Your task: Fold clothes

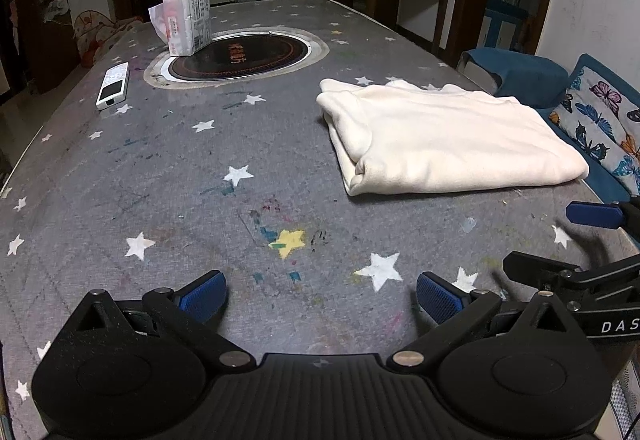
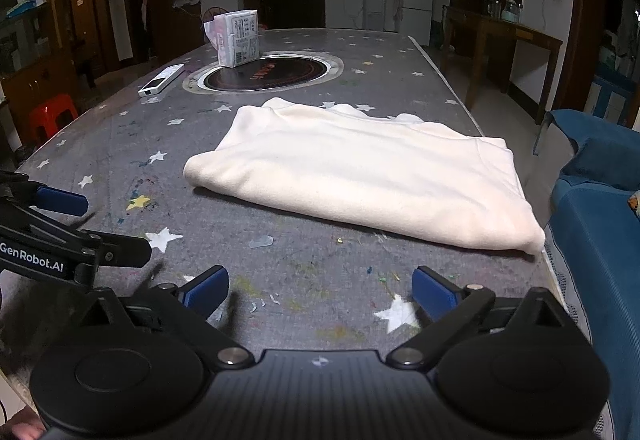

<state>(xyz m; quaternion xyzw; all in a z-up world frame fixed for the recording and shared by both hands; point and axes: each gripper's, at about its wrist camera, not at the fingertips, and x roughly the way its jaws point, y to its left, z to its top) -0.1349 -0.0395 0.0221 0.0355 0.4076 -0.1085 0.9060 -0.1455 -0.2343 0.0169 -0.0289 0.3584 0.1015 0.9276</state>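
Cream garment (image 2: 360,176) folded into thick flat rectangle, lying on bench (image 2: 300,272), centre-right of right wrist frame; rounded fold edge faces left, layers stacked, touching nothing.

Bare star-printed tabletop (image 1: 168,168) lies open ahead of the left gripper (image 1: 320,296) and between the two grippers, and a clear strip of it separates the right gripper (image 2: 320,290) from the folded cream garment (image 2: 360,172), which fills the table's right side to the edge. Farther back, the round inset burner (image 1: 240,58), the tissue pack (image 1: 186,20) standing on its rim and the white remote (image 1: 113,85) near the left edge block the middle. A blue sofa (image 2: 596,224) stands close along the right edge.
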